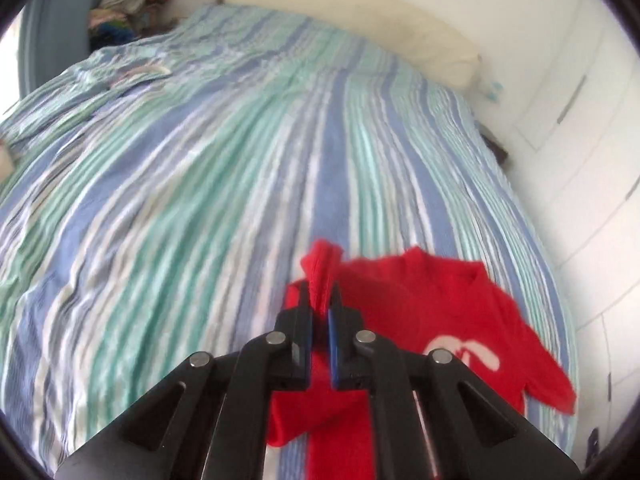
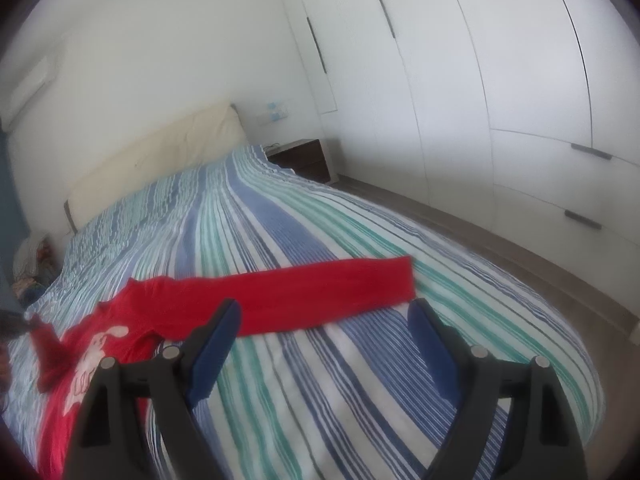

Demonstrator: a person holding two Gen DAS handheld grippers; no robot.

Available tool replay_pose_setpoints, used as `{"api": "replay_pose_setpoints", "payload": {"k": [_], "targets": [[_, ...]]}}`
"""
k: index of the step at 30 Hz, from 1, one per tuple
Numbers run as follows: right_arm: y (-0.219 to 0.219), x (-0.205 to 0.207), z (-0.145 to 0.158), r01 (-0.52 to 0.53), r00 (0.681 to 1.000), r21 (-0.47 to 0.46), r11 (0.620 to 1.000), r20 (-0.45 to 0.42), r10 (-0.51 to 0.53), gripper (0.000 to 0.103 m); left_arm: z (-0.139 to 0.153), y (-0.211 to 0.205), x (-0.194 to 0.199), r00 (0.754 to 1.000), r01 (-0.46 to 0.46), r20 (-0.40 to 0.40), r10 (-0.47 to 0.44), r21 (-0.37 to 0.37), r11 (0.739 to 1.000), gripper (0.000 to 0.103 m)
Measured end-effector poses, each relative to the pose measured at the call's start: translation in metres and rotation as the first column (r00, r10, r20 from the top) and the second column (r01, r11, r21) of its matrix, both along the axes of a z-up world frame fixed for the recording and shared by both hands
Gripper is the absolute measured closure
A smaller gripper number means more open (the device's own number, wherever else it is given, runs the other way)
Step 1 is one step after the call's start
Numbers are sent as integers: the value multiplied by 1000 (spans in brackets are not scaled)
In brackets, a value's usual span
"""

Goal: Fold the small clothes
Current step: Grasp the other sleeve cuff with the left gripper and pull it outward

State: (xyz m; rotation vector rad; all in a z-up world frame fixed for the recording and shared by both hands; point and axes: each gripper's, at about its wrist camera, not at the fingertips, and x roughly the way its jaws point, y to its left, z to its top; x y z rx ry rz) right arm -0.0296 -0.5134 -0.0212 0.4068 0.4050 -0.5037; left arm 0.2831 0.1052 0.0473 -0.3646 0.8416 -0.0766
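A small red sweater (image 1: pixel 424 312) with a white motif lies on the striped bed cover (image 1: pixel 200 180). In the left wrist view my left gripper (image 1: pixel 322 300) is shut on the cuff of one red sleeve (image 1: pixel 322 264), which stands up lifted between the pads. In the right wrist view the sweater's body (image 2: pixel 120 344) lies at the lower left and its other sleeve (image 2: pixel 320 292) stretches flat to the right. My right gripper (image 2: pixel 324 310) hovers open just in front of that sleeve, with nothing between its fingers.
A cream headboard (image 1: pixel 360 12) runs along the bed's far end, with a pile of clothes (image 1: pixel 132 4) in the corner beside it. White wardrobe doors (image 2: pixel 480 80) and a dark nightstand (image 2: pixel 308 160) stand past the bed's right edge. Striped cover (image 2: pixel 360 380) spreads around the sweater.
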Motion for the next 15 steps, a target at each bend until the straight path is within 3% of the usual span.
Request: {"api": "replay_pose_setpoints", "payload": {"k": [3, 6, 9, 13, 15], "targets": [[2, 0, 0, -3, 1000, -7, 1000, 0, 3, 19, -6, 101, -30, 964, -264, -13, 264, -7, 964, 99], [3, 5, 0, -10, 1000, -12, 1000, -12, 10, 19, -30, 168, -62, 911, -410, -54, 410, 7, 912, 99], [8, 8, 1, -19, 1000, -30, 999, -22, 18, 19, -65, 190, -92, 894, -438, -107, 435, -11, 899, 99], [16, 12, 1, -37, 999, -53, 998, -30, 35, 19, -104, 184, -95, 913, -370, -196, 358, -22, 929, 89], [21, 15, 0, -46, 998, -65, 997, -41, 44, 19, -115, 184, -96, 921, -350, -198, 337, -34, 936, 60]]}}
